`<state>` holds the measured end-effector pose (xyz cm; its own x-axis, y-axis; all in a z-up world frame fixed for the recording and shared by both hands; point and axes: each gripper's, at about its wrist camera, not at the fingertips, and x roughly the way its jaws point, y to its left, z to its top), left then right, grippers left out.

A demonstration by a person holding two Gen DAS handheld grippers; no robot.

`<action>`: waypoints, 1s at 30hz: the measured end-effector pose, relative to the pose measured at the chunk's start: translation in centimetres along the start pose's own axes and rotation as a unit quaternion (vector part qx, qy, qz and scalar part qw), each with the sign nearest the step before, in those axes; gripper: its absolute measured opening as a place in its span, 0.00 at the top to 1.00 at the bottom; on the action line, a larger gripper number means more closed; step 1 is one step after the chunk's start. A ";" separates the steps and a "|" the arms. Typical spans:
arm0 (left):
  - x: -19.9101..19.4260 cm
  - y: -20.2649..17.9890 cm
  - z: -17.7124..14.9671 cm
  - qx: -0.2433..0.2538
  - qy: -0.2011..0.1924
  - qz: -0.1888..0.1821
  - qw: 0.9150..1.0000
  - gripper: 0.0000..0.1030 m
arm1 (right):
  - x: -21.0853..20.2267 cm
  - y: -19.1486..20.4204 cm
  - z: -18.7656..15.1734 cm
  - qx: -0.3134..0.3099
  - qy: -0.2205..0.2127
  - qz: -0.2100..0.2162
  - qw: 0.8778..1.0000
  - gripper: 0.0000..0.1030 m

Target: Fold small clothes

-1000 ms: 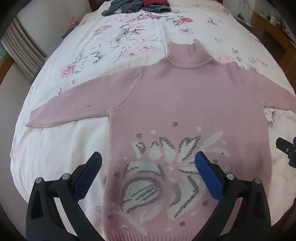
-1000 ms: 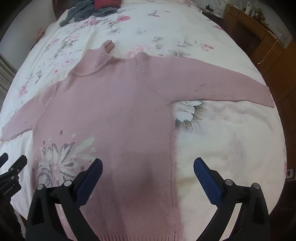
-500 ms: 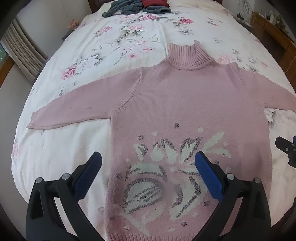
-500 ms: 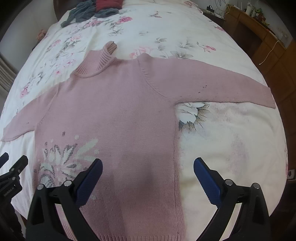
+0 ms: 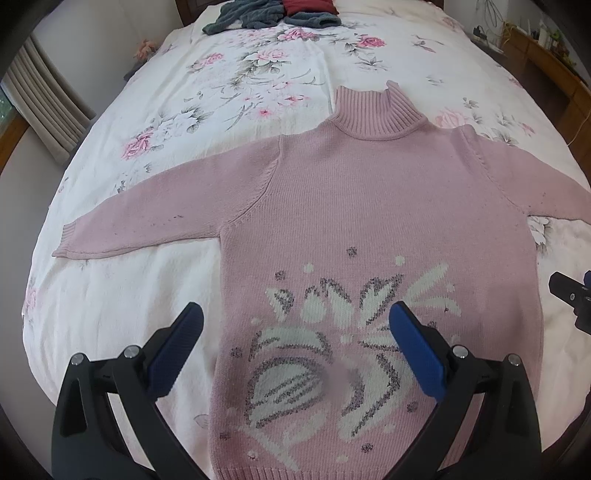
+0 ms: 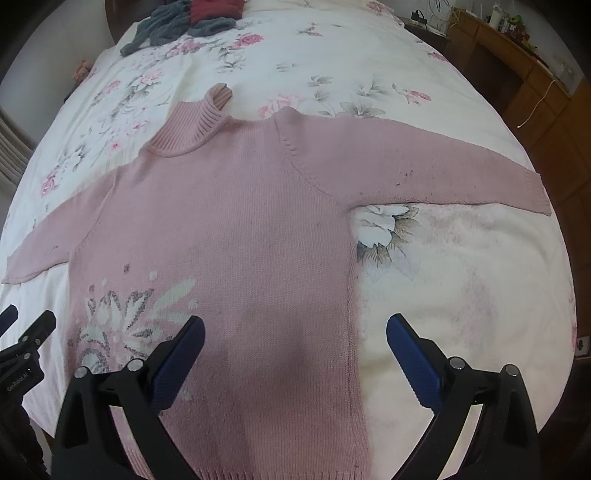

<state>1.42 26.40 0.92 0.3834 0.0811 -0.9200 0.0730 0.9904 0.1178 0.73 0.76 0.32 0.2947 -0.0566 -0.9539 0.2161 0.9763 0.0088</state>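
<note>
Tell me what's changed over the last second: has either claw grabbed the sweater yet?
No grab. Both views slid slightly back toward the hem of the pink sweater, so it sits a little farther off. The left claw and right claw remain open above it; the sweater lies flat, sleeves spread, unmoved.

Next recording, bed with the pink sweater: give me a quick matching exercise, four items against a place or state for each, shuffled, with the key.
Column one:
1. pink sweater
2. grey and red clothes
3. left gripper
4. wooden furniture

Column two:
A. open, holding nothing, over the knitted flower pattern
B. spread flat, front up, both sleeves stretched out
C. beside the bed, on the right
D. heaped at the far end of the bed

Pairs: 1-B, 2-D, 3-A, 4-C
</note>
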 end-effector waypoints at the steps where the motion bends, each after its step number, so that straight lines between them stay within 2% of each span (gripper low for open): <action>1: 0.0 0.0 0.0 0.000 0.000 0.000 1.000 0.03 | 0.0 0.0 0.0 0.000 0.001 0.000 1.000 0.04; 30: 0.0 0.3 -0.2 -0.002 -0.001 0.005 1.000 0.03 | 0.2 -0.4 -0.4 0.005 -0.002 0.001 1.000 0.04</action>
<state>1.27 26.68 0.89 0.3862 0.0905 -0.9180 0.0657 0.9900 0.1252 0.38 0.42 -0.01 0.2997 -0.0554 -0.9524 0.2248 0.9743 0.0141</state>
